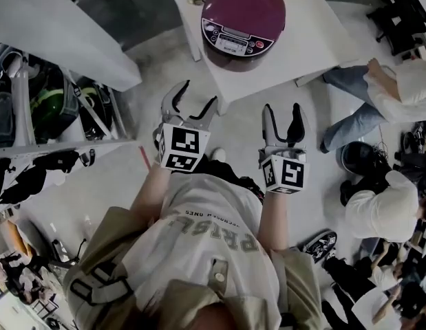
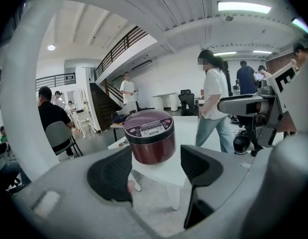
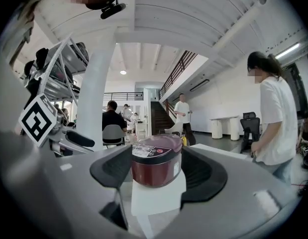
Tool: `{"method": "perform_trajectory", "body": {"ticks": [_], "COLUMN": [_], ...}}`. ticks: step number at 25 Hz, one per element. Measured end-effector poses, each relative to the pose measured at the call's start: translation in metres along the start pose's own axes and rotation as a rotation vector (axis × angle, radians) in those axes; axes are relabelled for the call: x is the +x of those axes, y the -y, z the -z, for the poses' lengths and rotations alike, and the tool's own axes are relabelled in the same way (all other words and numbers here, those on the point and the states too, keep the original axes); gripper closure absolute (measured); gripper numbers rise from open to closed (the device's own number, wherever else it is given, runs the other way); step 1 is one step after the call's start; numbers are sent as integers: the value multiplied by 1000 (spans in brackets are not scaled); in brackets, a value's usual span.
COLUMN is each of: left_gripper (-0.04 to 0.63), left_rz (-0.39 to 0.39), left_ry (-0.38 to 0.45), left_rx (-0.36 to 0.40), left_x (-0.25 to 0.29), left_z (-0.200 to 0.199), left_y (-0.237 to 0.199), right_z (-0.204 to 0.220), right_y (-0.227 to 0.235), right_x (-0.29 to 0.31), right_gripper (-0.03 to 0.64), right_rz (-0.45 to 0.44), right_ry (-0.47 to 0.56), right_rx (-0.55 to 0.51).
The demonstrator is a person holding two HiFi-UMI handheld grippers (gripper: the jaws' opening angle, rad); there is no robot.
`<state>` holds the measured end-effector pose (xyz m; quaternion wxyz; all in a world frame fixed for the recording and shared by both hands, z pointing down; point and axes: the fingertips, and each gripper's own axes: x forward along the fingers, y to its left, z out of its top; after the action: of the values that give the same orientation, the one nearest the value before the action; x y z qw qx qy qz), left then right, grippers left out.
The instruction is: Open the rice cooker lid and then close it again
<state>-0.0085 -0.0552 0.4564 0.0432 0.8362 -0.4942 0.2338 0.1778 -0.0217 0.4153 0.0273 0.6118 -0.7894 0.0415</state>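
A maroon rice cooker [image 1: 243, 19] with its lid down stands near the front corner of a small white table [image 1: 316, 43], control panel facing me. My left gripper [image 1: 199, 93] is short of the table's near edge, jaws apart with nothing between them. My right gripper [image 1: 283, 112] is beside it, further from the table, also open and holding nothing. In the left gripper view the cooker [image 2: 150, 142] shows at a distance between the dark pads [image 2: 111, 176]. The right gripper view frames the cooker [image 3: 156, 161] the same way between its pads [image 3: 203, 176].
A metal rack [image 1: 54, 115] of gear stands to the left and a white slanted surface [image 1: 54, 33] at upper left. People sit on the floor at the right [image 1: 378, 95]. A person in a white shirt [image 2: 213, 103] stands beyond the table.
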Motion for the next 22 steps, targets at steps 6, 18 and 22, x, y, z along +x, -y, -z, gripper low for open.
{"method": "perform_trajectory", "body": {"ticks": [6, 18, 22], "left_gripper": [276, 276, 243], "left_rz": [8, 72, 127], "left_ry": [-32, -36, -42], "left_rx": [5, 61, 159], "left_x": [19, 72, 90], "left_z": [5, -7, -15], "left_y": [-6, -35, -41], "right_z": [11, 19, 14], "right_y": [5, 9, 0], "right_x": [27, 79, 107], "right_gripper": [330, 328, 322], "right_rz": [-11, -8, -94], "right_ry": [-31, -76, -108], "right_rx": [18, -30, -132]}}
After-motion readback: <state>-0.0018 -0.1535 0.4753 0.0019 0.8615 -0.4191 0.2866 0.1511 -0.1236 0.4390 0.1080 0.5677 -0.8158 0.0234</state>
